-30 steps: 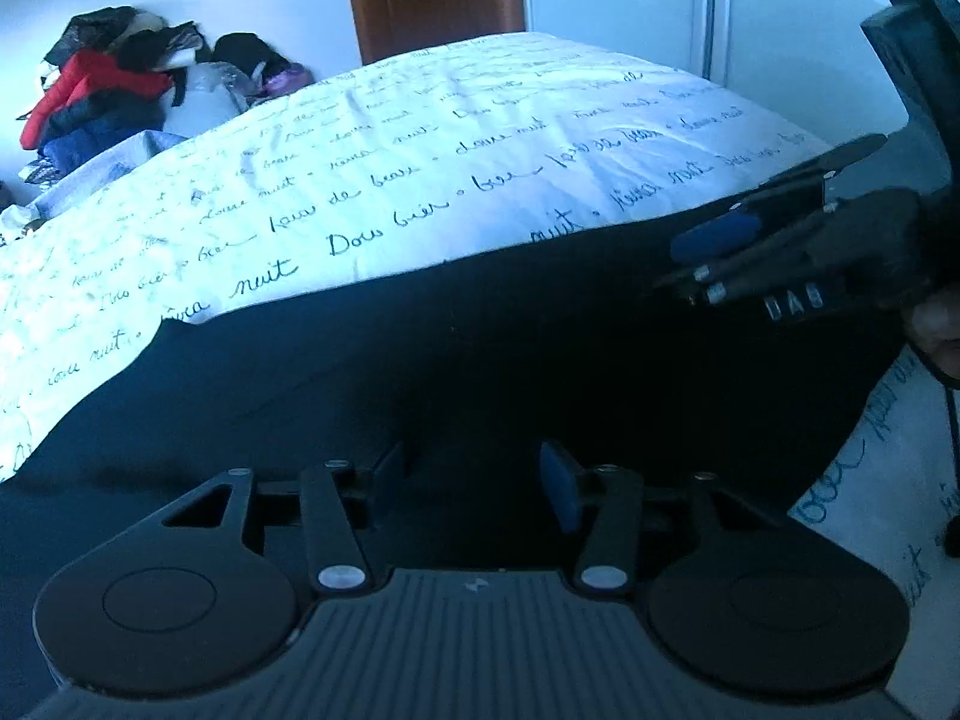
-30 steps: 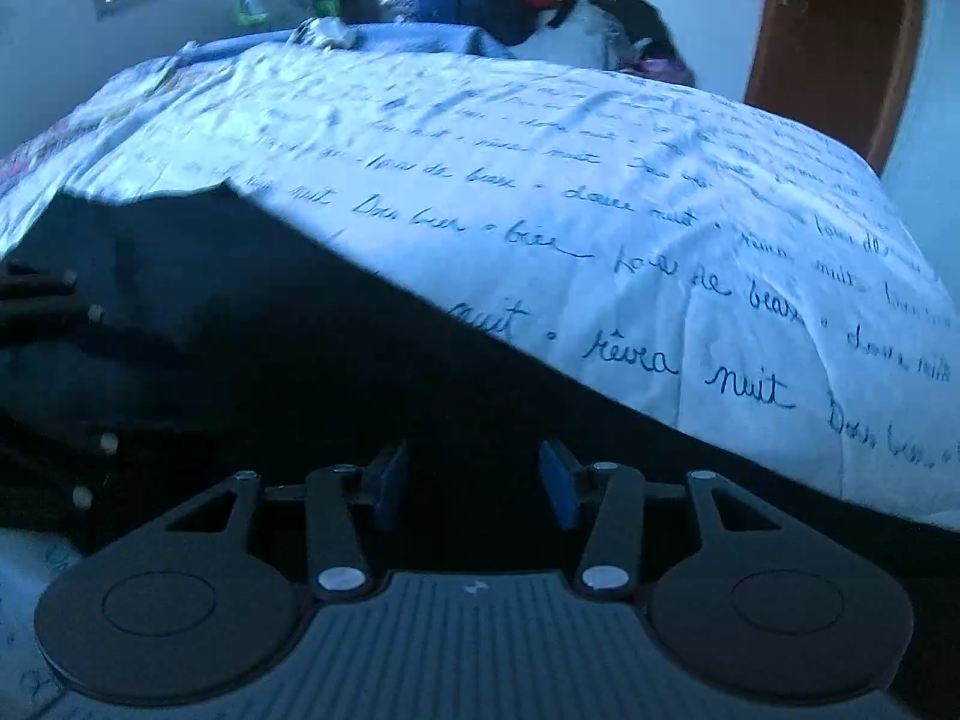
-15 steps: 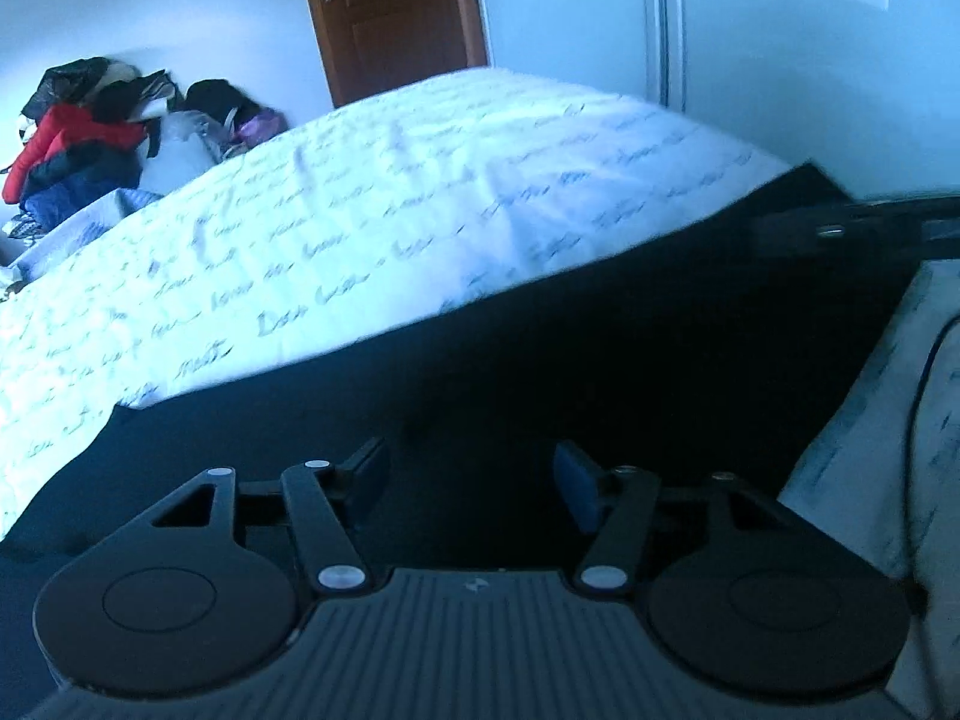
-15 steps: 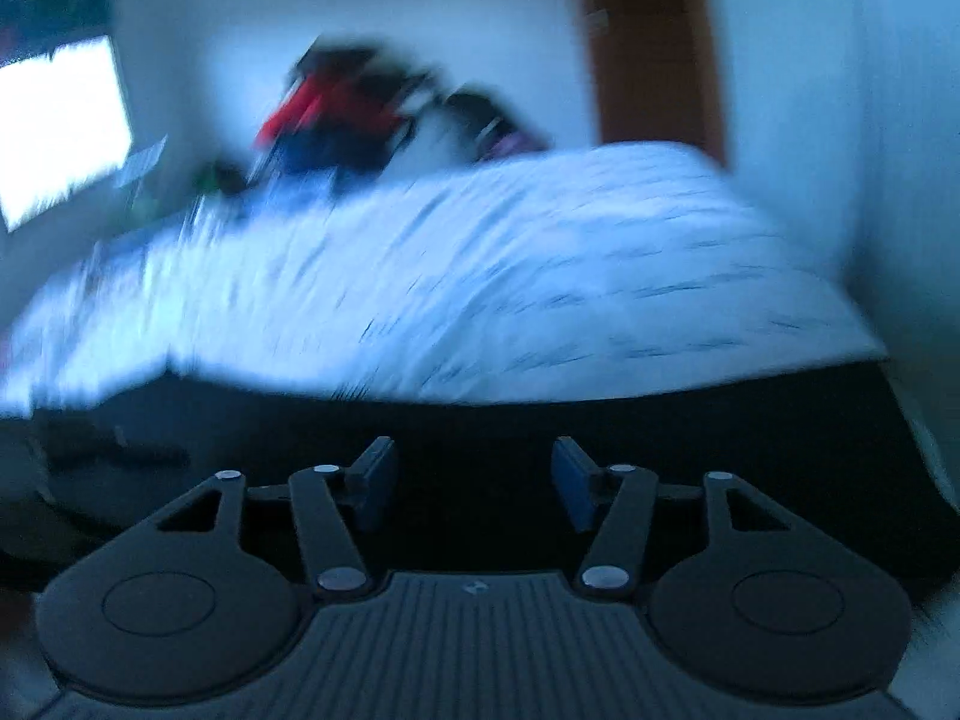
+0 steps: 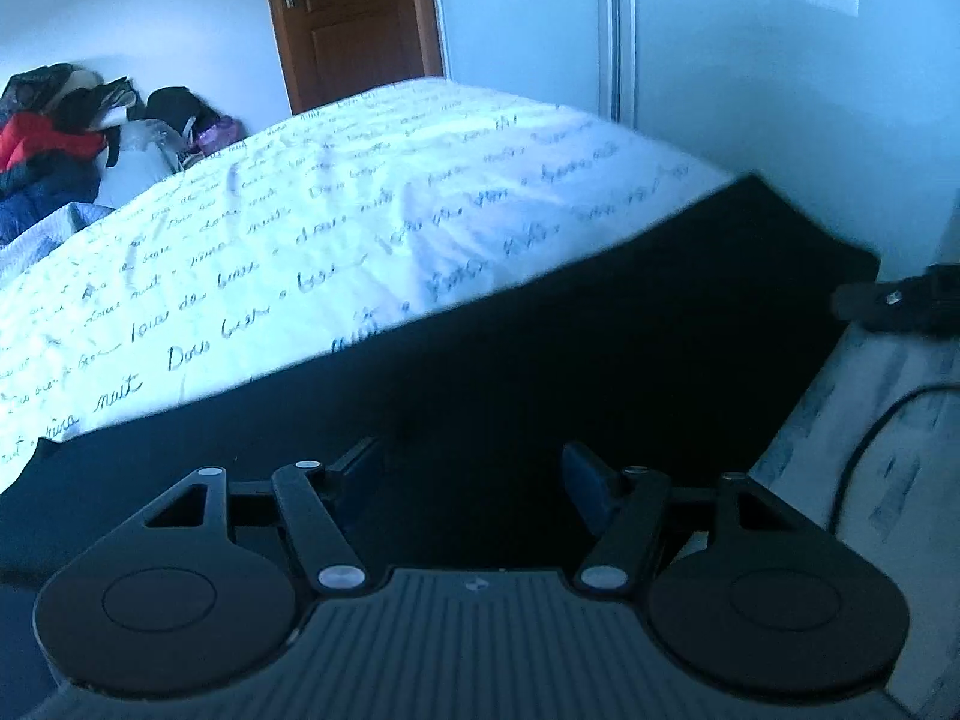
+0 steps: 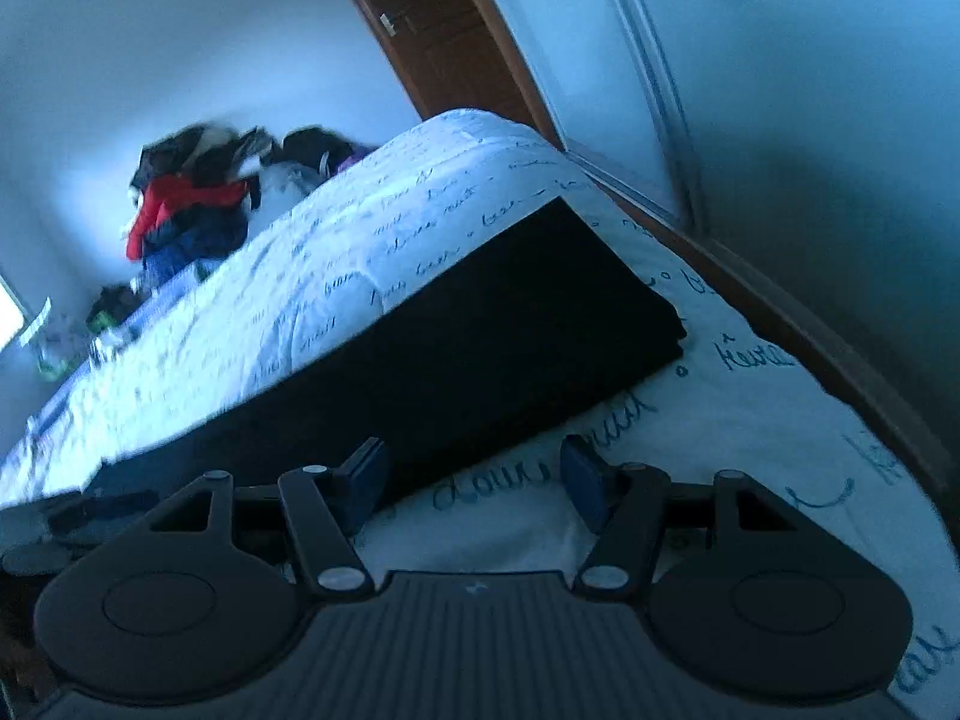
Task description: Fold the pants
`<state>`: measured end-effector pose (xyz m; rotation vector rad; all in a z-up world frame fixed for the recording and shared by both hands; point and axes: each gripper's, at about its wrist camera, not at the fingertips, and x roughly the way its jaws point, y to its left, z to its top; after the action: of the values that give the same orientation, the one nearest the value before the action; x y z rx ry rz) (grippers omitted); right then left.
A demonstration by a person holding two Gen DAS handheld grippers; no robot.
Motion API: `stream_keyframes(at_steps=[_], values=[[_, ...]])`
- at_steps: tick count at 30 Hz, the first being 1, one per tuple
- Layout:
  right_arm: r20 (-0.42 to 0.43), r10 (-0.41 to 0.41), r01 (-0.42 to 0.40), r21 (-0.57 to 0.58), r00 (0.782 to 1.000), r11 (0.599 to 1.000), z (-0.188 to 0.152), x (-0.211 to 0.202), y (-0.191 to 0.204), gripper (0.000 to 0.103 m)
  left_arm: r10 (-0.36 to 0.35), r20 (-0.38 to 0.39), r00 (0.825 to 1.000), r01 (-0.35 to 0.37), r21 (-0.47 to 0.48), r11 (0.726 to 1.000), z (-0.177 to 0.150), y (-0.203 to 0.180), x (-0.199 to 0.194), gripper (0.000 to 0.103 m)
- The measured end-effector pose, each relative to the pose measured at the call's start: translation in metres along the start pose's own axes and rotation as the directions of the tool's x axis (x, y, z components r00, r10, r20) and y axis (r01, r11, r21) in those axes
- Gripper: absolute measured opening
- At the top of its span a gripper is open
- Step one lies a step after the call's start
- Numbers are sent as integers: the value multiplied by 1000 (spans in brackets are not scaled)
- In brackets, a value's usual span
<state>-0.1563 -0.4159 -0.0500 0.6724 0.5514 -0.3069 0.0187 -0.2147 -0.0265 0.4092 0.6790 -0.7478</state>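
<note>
Dark pants (image 5: pixel 600 348) lie flat on a white bed sheet with script writing (image 5: pixel 300 228). In the right wrist view the pants (image 6: pixel 510 324) show as a long dark strip with a squared end near the bed's right edge. My left gripper (image 5: pixel 474 474) is open and empty, low over the pants. My right gripper (image 6: pixel 471 477) is open and empty, over the sheet just beside the pants' near edge. Part of the right gripper (image 5: pixel 900 300) shows at the right of the left wrist view.
A pile of clothes with a red jacket (image 6: pixel 180 204) sits at the far end of the bed. A brown door (image 5: pixel 354 18) and a white wardrobe wall (image 5: pixel 750 60) stand behind. A dark cable (image 5: pixel 870 438) lies on the sheet at right.
My right gripper swung away from the pants to the right end of the bed and tilted. My left gripper shifted slightly. Both stayed open.
</note>
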Motion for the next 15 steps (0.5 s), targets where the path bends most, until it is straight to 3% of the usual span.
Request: stream_keyframes(at_steps=[4,8,10,12,15], values=[[68,37,-47,147,997,988,9,15,-16,64,-41,15,999,41,-30,999,13,-5,-1,70],[154,93,-143,352,984,925,16,28,-41,61,-76,12,997,77,-52,996,20,-11,0,73],[183,93,-162,406,979,900,18,32,-50,51,-66,18,998,66,-34,997,21,-16,1,74],[185,84,-159,438,979,885,21,39,-56,33,-60,23,998,61,-15,998,22,-21,3,75],[182,82,-157,452,980,878,23,49,-62,18,-68,15,998,68,-6,998,25,-26,8,75]])
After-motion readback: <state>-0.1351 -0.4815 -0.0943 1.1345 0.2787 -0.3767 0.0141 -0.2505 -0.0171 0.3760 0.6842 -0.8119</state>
